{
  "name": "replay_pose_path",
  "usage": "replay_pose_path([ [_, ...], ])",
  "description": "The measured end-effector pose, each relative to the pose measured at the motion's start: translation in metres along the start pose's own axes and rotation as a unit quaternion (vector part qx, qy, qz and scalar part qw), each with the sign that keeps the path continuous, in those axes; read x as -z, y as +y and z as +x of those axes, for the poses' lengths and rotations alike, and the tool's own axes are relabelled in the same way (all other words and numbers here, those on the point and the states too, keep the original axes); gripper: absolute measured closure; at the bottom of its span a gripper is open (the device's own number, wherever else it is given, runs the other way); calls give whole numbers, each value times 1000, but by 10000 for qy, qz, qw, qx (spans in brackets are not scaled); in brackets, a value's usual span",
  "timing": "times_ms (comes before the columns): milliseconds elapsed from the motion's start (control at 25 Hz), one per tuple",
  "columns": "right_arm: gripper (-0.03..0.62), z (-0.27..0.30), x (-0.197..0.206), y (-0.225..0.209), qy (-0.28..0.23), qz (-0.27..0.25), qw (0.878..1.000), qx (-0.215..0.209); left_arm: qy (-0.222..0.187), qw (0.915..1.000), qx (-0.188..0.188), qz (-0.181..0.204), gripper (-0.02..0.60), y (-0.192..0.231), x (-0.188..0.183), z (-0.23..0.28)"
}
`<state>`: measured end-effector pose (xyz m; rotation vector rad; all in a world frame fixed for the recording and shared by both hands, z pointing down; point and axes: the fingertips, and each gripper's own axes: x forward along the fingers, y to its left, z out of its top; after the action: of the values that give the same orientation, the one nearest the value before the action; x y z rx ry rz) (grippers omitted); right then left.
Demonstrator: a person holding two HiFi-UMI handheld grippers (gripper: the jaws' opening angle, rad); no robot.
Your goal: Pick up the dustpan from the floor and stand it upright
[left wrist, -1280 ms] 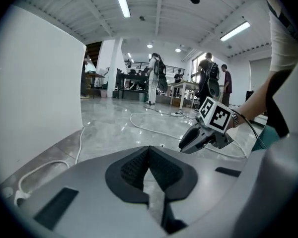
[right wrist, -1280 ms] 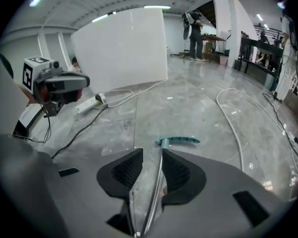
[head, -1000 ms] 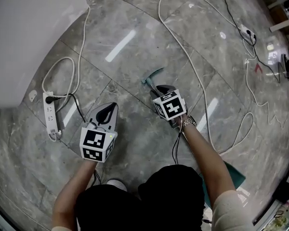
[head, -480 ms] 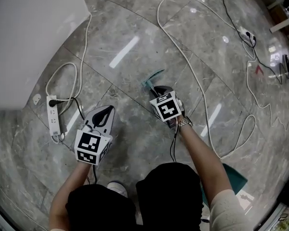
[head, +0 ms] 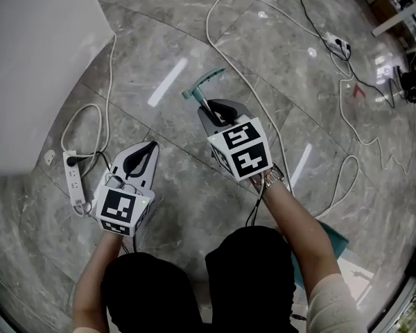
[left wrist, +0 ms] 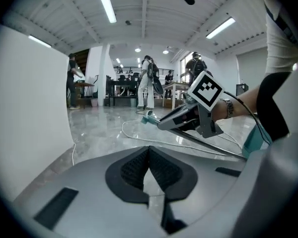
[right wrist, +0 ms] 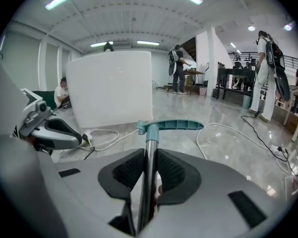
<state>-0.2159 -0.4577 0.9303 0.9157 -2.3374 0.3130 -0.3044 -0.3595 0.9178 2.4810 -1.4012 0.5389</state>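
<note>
Over the last second the right gripper (head: 218, 113) has come up towards the person's head, and its marker cube (head: 239, 148) looks noticeably bigger now. The dustpan handle (head: 202, 83) rode up with it between the jaws. Its teal grip end has swung up and to the left, further out from the person's body. The left gripper (head: 147, 150) only drifted a bit left, closer to the power strip (head: 74, 179). Can't tell whether the pan end (head: 336, 240) has left the floor.
</note>
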Motion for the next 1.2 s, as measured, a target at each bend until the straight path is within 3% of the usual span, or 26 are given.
replay_pose_path([
  [80,496,-20,-20,-5,-155,46,9998,64,-127,9999,8,90,574,-2,-28,-5],
  [240,497,-77,-55,-11,-201,196,9996,0,-175,9996,-56,-232,574,-11,-94,-36],
  [440,500,-170,-84,-19,73,451,9989,-77,54,9997,209,-126,574,-60,-180,-91],
  [640,500,-272,-112,-14,49,459,9989,83,-16,9997,-3,-261,574,-105,-260,-142],
  [800,502,-373,-117,3,-2,349,9993,95,-43,9997,-87,-226,574,-177,-316,-192],
  [920,502,-445,-109,12,21,420,9991,85,-57,9999,84,-133,574,-242,-351,-222],
  [1040,502,-519,-87,17,-37,488,9983,305,-379,9990,187,-133,574,-310,-382,-249],
  [1200,502,-603,-55,23,-197,532,9967,586,-490,9982,263,-209,574,-395,-382,-285],
])
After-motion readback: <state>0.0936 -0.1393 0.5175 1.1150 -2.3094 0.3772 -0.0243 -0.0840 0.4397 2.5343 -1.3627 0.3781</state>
